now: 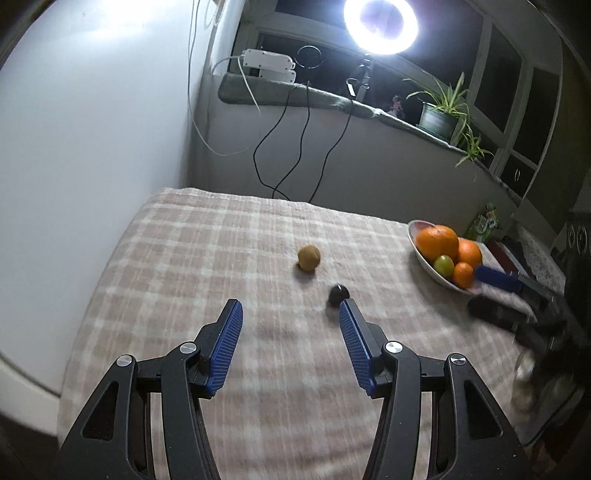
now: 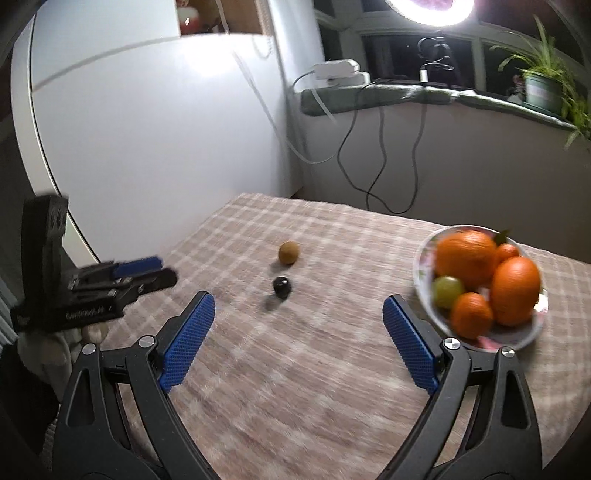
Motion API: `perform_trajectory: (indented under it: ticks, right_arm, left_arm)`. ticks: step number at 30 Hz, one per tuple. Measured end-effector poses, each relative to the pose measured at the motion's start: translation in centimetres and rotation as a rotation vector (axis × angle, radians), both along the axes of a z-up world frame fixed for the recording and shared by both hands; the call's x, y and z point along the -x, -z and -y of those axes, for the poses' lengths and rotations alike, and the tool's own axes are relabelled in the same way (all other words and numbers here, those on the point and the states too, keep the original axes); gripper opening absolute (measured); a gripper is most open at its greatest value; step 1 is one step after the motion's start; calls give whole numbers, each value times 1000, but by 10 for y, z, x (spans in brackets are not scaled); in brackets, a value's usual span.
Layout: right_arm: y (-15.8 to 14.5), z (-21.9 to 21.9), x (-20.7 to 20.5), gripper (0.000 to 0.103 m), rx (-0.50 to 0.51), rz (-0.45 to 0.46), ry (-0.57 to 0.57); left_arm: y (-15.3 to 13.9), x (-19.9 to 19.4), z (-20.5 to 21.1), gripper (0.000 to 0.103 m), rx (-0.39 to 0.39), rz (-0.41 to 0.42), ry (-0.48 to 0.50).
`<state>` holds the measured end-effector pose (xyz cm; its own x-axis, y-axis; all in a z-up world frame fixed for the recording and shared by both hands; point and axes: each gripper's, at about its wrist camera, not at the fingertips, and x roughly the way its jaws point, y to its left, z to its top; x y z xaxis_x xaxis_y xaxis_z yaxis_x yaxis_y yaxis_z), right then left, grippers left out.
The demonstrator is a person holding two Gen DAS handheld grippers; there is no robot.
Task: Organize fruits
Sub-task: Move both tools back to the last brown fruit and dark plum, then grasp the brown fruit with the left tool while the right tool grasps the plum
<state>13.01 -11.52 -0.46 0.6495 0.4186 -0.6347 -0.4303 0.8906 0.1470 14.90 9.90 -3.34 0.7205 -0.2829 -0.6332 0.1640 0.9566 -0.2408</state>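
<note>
A brown round fruit (image 1: 309, 257) (image 2: 288, 252) and a small dark round fruit (image 1: 338, 294) (image 2: 282, 286) lie on the checked tablecloth (image 1: 221, 266) (image 2: 314, 369). A white bowl (image 1: 424, 254) (image 2: 423, 273) at the right holds oranges (image 1: 437, 242) (image 2: 466, 256) and a green fruit (image 1: 443, 264) (image 2: 447, 291). My left gripper (image 1: 291, 308) is open and empty, with the dark fruit just beyond its right fingertip. My right gripper (image 2: 298, 300) is open wide and empty, the bowl beside its right finger. In the right wrist view the left gripper (image 2: 155, 271) shows at the left edge.
A ring light (image 1: 380, 24) on a stand shines from the windowsill, with cables (image 1: 306, 122) hanging down the wall. A potted plant (image 1: 441, 114) (image 2: 543, 86) stands on the sill. A white wall (image 1: 92, 147) borders the table's left side. A gloved hand (image 2: 62, 343) holds the left gripper.
</note>
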Motion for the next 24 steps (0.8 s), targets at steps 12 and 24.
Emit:
perform_trajectory:
  ticks: [12,24]
  right_arm:
    - [57,-46,-51,60,88,-122,-37]
    - [73,-63,-79,45,156,-179,-76]
  left_arm:
    - [27,-82,17,35,28,-65,109]
    - [48,-118,33,33,59,-124,162]
